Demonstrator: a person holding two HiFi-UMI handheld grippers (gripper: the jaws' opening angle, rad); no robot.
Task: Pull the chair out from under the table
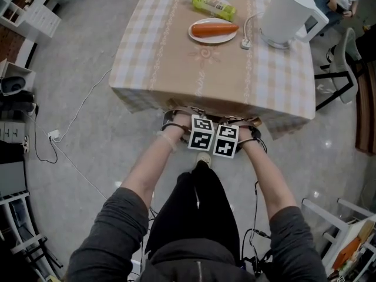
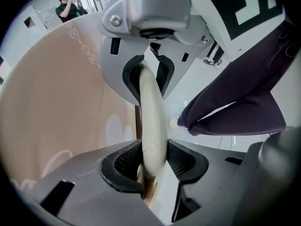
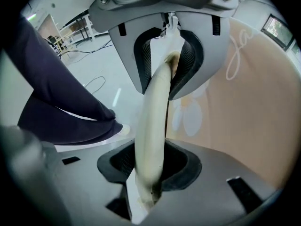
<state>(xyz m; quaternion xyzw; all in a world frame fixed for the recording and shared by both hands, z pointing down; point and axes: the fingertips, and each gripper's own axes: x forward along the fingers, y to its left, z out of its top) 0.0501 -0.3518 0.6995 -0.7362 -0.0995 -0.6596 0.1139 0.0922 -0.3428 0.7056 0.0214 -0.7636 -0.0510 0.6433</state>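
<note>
Gripping one chair rail (image 2: 153, 102): left claw (image 2: 151, 124), right claw (image 3: 157, 121); one table (image 1: 176, 69).

An orange carrot (image 1: 214, 29) lies on a round white plate (image 1: 210, 40) near the surface's far edge. A green plastic bottle (image 1: 212, 5) lies beyond it. A white electric kettle (image 1: 286, 13) occupies the far right corner, with a white plug (image 1: 245, 43) beside it.

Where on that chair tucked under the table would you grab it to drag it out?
The cream top rail of its back, taken from above: it is a slim rounded bar, and the only part showing past the tablecloth. The left tool and right tool are clamped on it side by side.
</note>
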